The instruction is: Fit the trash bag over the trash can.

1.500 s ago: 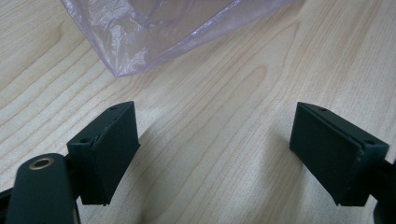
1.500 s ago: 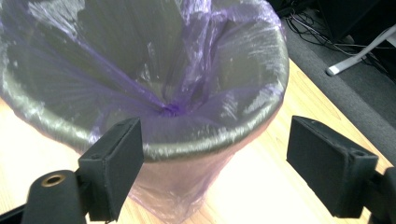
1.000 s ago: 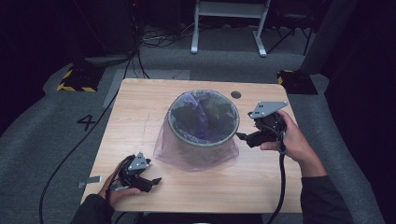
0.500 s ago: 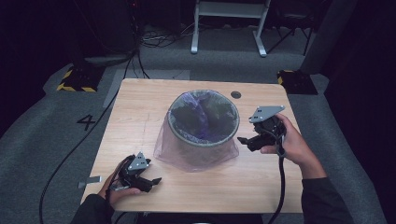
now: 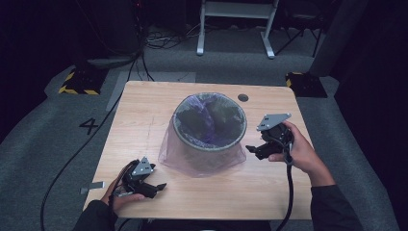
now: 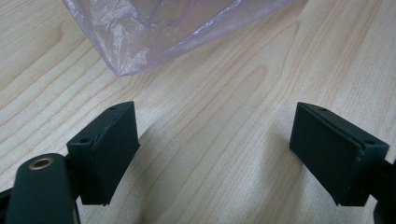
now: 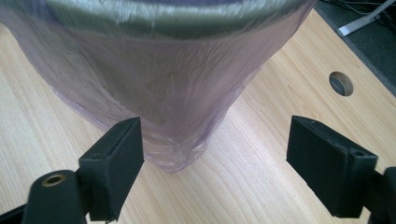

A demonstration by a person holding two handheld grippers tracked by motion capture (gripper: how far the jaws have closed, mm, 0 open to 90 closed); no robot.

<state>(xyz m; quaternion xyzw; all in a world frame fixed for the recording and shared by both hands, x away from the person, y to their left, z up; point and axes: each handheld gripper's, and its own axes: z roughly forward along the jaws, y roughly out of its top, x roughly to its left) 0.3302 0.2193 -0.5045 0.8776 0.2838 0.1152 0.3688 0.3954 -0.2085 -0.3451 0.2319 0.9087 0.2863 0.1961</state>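
A grey waste bin [image 5: 210, 130] stands in the middle of the wooden table [image 5: 144, 110], lined with a thin purple plastic bag [image 5: 192, 161] that drapes over its rim and down its outside. My right gripper [image 5: 252, 150] is open just right of the bin, its jaws pointing at the bag-covered wall [image 7: 154, 79], nothing between them. My left gripper [image 5: 156, 188] rests open near the table's front left, a corner of the bag [image 6: 140, 42] lying on the wood a little ahead of it.
A round cable hole [image 5: 243, 97] lies in the table behind the bin. Cables trail from both grippers off the front edge. Beyond the table are a grey floor, a white frame's legs [image 5: 235, 29] and a yellow-black striped block [image 5: 77, 83].
My right gripper has sunk and drawn slightly back toward the front, still beside the bin. The left gripper has stayed where it was.
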